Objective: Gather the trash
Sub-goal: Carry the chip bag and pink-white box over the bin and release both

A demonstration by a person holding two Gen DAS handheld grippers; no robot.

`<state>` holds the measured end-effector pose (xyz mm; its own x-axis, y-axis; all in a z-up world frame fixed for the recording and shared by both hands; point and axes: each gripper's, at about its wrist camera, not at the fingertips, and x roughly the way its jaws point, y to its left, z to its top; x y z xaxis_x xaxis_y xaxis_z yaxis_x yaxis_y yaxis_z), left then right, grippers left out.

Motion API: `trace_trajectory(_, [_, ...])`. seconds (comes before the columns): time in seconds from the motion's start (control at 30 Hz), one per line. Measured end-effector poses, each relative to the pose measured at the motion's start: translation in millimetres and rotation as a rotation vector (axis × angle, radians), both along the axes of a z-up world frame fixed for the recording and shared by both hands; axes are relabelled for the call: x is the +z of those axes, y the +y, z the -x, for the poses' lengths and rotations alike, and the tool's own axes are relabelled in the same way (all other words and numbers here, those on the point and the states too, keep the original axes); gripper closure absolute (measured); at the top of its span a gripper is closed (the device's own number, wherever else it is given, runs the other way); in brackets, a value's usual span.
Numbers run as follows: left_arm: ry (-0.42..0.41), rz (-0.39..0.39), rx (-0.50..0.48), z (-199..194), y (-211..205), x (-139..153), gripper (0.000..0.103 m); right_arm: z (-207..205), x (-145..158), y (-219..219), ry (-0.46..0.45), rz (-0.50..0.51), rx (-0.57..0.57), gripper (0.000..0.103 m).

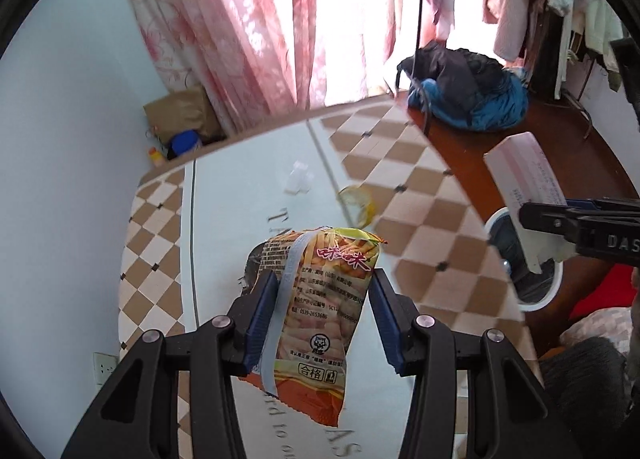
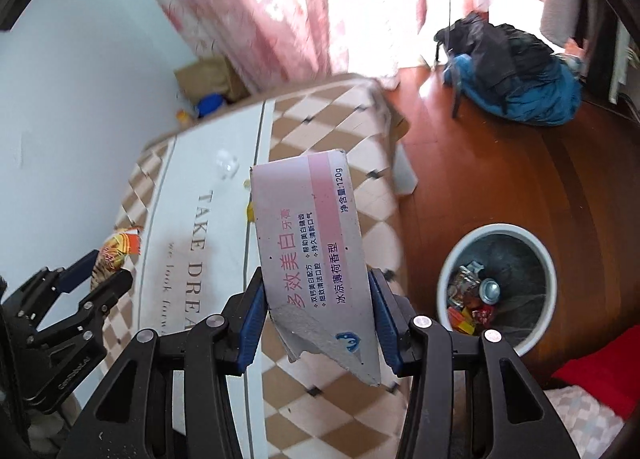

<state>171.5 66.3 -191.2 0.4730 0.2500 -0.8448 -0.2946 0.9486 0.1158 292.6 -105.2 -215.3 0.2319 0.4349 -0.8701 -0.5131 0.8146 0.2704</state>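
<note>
My left gripper is shut on an orange snack packet, held upright above the bed. The right wrist view also catches this gripper and the packet at the far left. My right gripper is shut on a pink-and-white toothpaste box with a torn lower end. In the left wrist view that gripper and its box reach in from the right. A white trash bin stands on the wood floor right of the bed, with wrappers and a can inside. From the left wrist the bin sits partly behind the right gripper.
The bed's checked cover carries a clear plastic scrap and a yellowish ring of plastic. A heap of blue and black clothes lies on the floor by the pink curtains. A brown bag sits in the corner. Red cloth shows at the lower right.
</note>
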Motion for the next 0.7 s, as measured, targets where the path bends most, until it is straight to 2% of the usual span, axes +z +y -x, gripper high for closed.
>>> trace_trajectory(0.2, [-0.079, 0.035, -0.075, -21, -62, 28, 0.059, 3, 36, -89, -0.035, -0.074, -0.111, 0.052])
trace_trajectory(0.4, [-0.121, 0.093, -0.202, -65, -140, 44, 0.059, -11, 47, -187, -0.069, -0.072, -0.244, 0.052])
trace_trajectory(0.57, [-0.104, 0.167, -0.289, -125, -210, 28, 0.059, -39, 27, -251, -0.053, -0.035, -0.34, 0.053])
trace_trajectory(0.7, [-0.053, 0.237, -0.31, -166, -247, 0, 0.059, -63, -10, -286, 0.008, -0.016, -0.396, 0.052])
